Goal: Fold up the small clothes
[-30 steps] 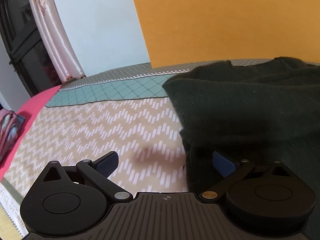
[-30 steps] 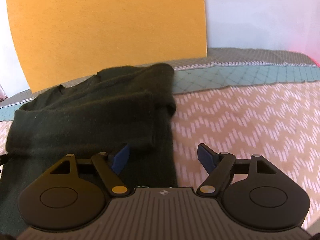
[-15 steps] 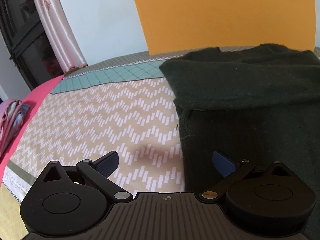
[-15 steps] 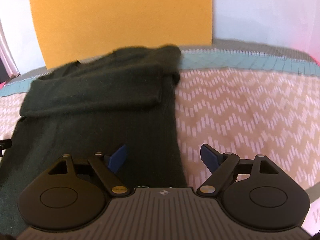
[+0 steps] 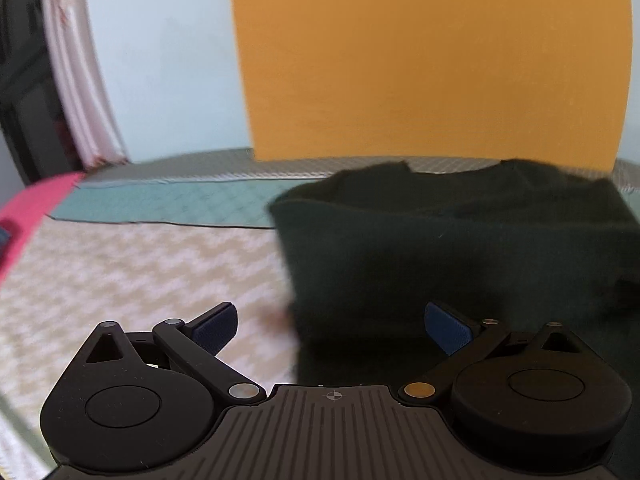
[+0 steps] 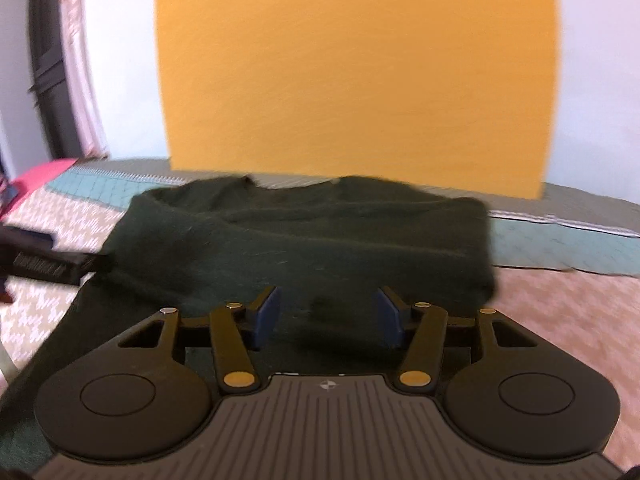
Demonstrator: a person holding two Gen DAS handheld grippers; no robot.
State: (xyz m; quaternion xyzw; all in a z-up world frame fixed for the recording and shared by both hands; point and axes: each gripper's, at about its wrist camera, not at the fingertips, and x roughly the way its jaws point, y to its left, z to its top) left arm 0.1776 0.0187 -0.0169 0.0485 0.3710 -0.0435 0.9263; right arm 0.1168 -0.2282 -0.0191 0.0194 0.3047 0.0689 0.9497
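Item — dark green sweater (image 6: 304,240), knitted, partly folded, lying flat on a bed (image 5: 120,272) covered with a beige spread in a white zigzag pattern. The neckline end lies toward the far edge of the bed, over a teal checked band (image 5: 168,204) and a grey border strip. One layer is doubled across the upper body; the lower part runs on toward the near edge, under both cameras. Both views are smeared by motion, so the finer creases cannot be made out.

Tool, left — left gripper (image 5: 332,326), jaws spread wide, nothing between the blue pads. It hangs over the sweater's left side edge: one fingertip (image 5: 214,326) is above bare bedspread, the other above dark knit. Whether either touches the cloth cannot be told.

Tool, right — right gripper (image 6: 328,316), jaws about half apart, having just been closing. Only flat sweater fabric shows in the gap between the pads (image 6: 266,316); no fold is pinched. It sits over the sweater's middle, nearer the garment's right side edge than its left.

Surroundings — orange wall panel (image 6: 352,76) beyond the far edge of the bed, pale blue wall either side, pink curtain (image 5: 76,92) at the far left, pink bedding at the bed's left edge.
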